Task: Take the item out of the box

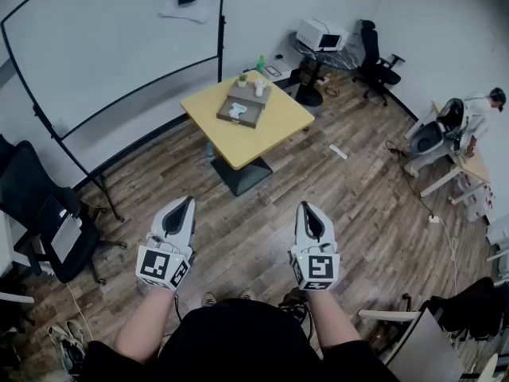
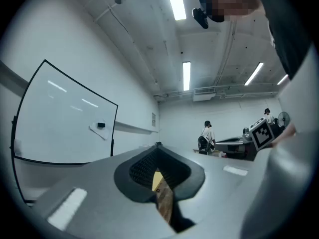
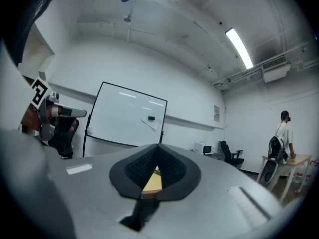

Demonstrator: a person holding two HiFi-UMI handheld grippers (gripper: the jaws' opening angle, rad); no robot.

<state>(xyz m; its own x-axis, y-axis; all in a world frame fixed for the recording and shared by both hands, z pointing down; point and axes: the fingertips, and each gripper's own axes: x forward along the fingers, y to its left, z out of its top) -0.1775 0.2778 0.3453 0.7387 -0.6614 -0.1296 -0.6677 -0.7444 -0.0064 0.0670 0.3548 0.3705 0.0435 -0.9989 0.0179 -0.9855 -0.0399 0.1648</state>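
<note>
Both tongs are pressed together at their tips with nothing between them. The left gripper [image 1: 187, 204] and right gripper [image 1: 305, 208] are held close to the body, above bare floor. The box [image 1: 243, 104] is well apart from them, on the far half of the table [image 1: 242, 142], and the item [image 1: 236, 111], a pale thing I can't identify, lies inside it towards the near side.

My main worry is arriving with the jaws closed. If I push shut tips into the box I'd likely shove the item about or dent the cardboard rather than grip anything. The box looks light, so a one-gripper lift may drag it along the tabletop or bring it up with the item. I'd want the other gripper bracing its rim. A cup [image 1: 259, 87] stands at the box's far end, and a careless reach past the box could tip it. On the way over, the cable [image 1: 409, 183] across the floor to the right is a trip risk.

Only the head view shows the box, item and tabletop layout. Each gripper view shows just a sliver of the yellow tabletop through the gap below the jaw tips. They do confirm what the head view only suggests: the left gripper [image 2: 158, 145] and right gripper [image 3: 159, 146] each show their pads meeting. The left gripper view also catches a person [image 2: 206, 136] standing at the far wall.
</note>
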